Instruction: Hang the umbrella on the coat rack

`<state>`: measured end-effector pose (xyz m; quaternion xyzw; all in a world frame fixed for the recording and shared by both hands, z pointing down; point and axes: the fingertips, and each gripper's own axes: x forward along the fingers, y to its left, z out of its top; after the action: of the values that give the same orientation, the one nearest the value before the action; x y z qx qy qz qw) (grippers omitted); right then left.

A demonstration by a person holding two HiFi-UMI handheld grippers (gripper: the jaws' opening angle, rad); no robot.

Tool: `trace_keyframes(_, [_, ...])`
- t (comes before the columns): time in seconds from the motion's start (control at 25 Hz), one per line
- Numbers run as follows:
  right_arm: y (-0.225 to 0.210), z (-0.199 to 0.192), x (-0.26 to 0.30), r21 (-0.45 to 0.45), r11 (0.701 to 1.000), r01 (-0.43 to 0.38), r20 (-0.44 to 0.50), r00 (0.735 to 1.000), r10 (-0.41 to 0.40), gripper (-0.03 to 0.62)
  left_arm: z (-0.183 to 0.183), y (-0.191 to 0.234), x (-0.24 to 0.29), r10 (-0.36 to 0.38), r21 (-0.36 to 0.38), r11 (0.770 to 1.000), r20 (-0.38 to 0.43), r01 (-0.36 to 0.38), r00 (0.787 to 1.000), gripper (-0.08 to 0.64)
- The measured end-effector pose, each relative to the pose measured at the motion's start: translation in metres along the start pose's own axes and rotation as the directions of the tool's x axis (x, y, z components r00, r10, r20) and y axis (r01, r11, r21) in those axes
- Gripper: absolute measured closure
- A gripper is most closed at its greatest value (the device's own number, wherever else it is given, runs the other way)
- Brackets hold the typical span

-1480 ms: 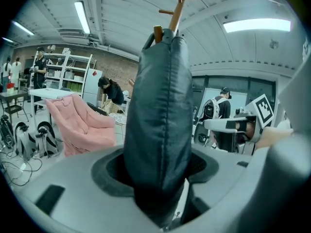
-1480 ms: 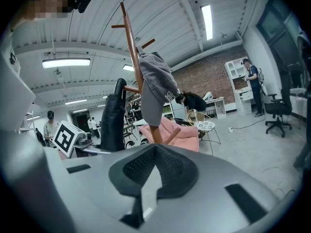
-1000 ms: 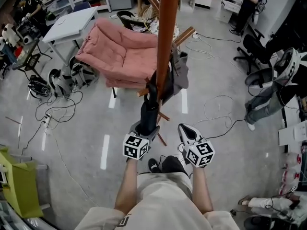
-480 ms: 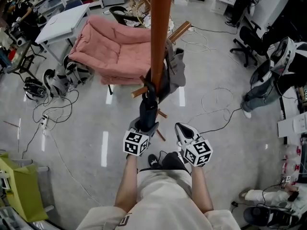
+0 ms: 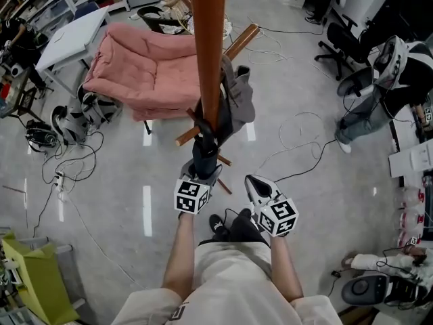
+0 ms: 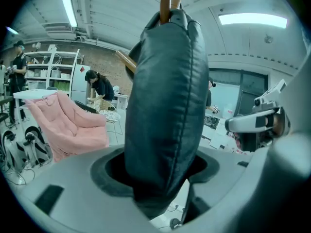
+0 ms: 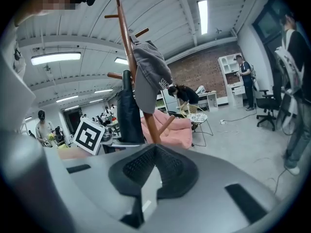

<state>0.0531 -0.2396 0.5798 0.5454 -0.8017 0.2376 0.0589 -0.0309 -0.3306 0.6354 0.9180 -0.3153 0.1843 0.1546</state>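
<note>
A tall wooden coat rack (image 5: 207, 46) rises right in front of me, and a grey garment (image 5: 237, 97) hangs on it. A folded dark umbrella (image 5: 204, 156) hangs upright against the pole, its top by a wooden peg (image 6: 165, 4). My left gripper (image 5: 201, 176) is shut on the umbrella's lower part. In the left gripper view the umbrella (image 6: 165, 106) fills the gap between the dark pads. My right gripper (image 5: 256, 185) is beside it on the right, shut and empty. In the right gripper view its pads meet (image 7: 154, 152), with the rack (image 7: 127, 42) and the umbrella (image 7: 129, 113) beyond.
A pink armchair (image 5: 142, 70) and a white table (image 5: 71, 36) stand beyond the rack to the left. Cables (image 5: 298, 141) trail over the grey floor. Office chairs (image 5: 345, 46) and a seated person (image 5: 385, 80) are at the right. A yellow-green box (image 5: 30, 276) sits at the lower left.
My left gripper has sunk slightly and edged toward the pole, still with the umbrella in it. The right gripper has stayed where it was.
</note>
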Motion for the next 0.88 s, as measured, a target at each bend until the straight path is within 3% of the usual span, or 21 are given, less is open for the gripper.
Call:
trace_keyframes(0.2, [0.006, -0.005, 0.000, 0.004, 1.000, 0.007, -0.020, 1.000, -0.007, 0.589, 0.002, 0.010, 0.006, 0.025, 0.011, 1.000, -0.002, -0.025, 1.000, 0.264])
trace_keyframes(0.44, [0.010, -0.009, 0.006, 0.014, 1.000, 0.024, -0.037, 0.999, -0.023, 0.589, 0.003, 0.018, 0.000, 0.061, -0.025, 0.998, 0.005, -0.060, 0.998, 0.238])
trace_keyframes(0.72, [0.049, -0.016, 0.028, -0.027, 0.997, -0.071, -0.086, 0.994, 0.068, 0.589, -0.009, 0.023, -0.044, 0.104, -0.116, 0.988, 0.030, -0.100, 0.994, 0.215])
trace_keyframes(0.88, [0.064, -0.015, 0.033, -0.073, 0.990, -0.118, -0.097, 0.989, 0.110, 0.589, -0.020, 0.028, -0.071, 0.178, -0.154, 0.974, 0.048, -0.169, 0.983, 0.215])
